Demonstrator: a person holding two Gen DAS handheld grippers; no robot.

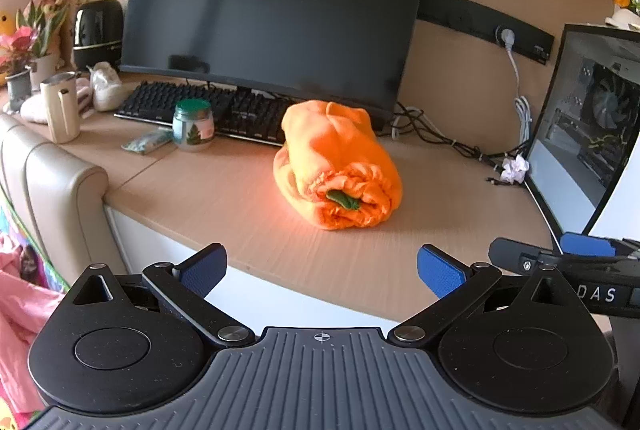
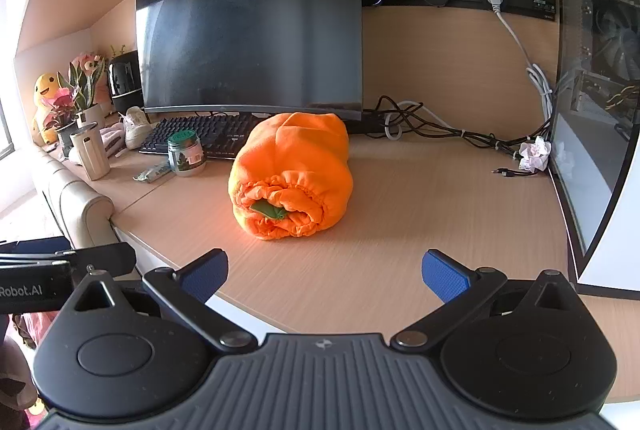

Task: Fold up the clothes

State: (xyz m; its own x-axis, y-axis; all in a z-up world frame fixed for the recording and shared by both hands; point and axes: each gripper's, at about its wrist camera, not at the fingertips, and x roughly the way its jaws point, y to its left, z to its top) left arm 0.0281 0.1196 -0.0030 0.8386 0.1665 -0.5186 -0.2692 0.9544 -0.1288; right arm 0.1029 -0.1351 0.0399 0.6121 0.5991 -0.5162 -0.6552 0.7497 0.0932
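Note:
An orange garment lies rolled into a thick bundle on the wooden desk, with a green tag showing at its near end. It also shows in the right wrist view. My left gripper is open and empty, at the desk's front edge, well short of the bundle. My right gripper is open and empty too, near the front edge, apart from the bundle. The right gripper's tip shows at the right of the left wrist view.
A big monitor and keyboard stand behind the bundle. A glass jar, a beige mug and plants sit at the left. A PC case and cables are at the right. A padded chair edge is at the left.

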